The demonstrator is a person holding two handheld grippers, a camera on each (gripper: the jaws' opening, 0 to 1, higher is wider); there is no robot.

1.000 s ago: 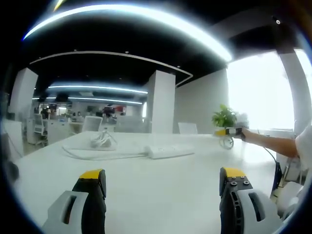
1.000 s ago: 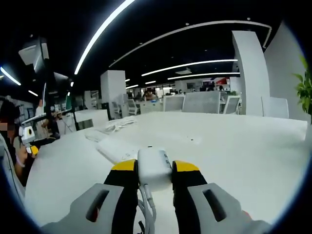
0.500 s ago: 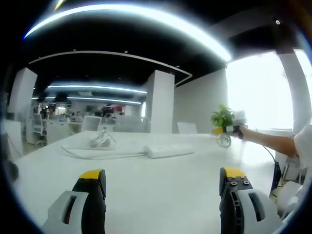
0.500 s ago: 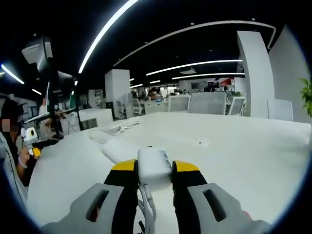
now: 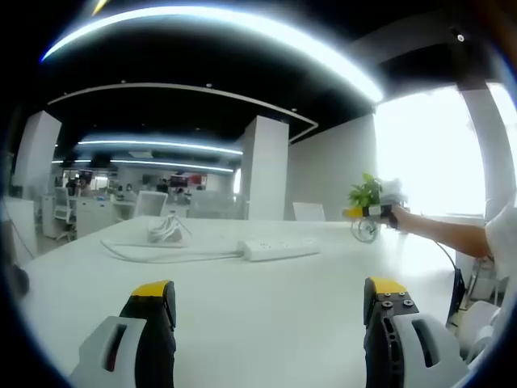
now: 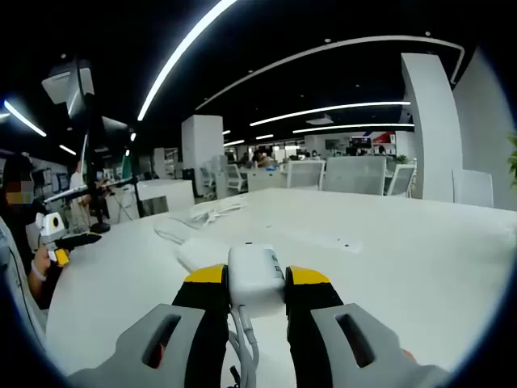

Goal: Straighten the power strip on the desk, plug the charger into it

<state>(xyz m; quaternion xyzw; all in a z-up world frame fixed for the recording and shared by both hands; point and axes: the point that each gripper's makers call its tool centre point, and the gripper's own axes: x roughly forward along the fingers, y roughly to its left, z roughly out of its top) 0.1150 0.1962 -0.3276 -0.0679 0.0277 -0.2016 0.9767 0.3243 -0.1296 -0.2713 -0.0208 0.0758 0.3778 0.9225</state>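
Right hand-held gripper [image 6: 250, 283], clamped on the charger [image 6: 254, 273], has swung toward the power strip [image 5: 280, 250] mid-surface; left hand-held gripper [image 5: 271, 303] gapes idle. Unbraced, the strip could skid.

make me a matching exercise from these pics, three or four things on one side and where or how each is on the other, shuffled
Things:
1. charger
2. power strip
3. left gripper
4. plant

States:
a. lying flat on the desk
b. green, at the desk's far side
c. clamped between the right gripper jaws
d. jaws wide apart, nothing between them

Pairs: 1-c, 2-a, 3-d, 4-b
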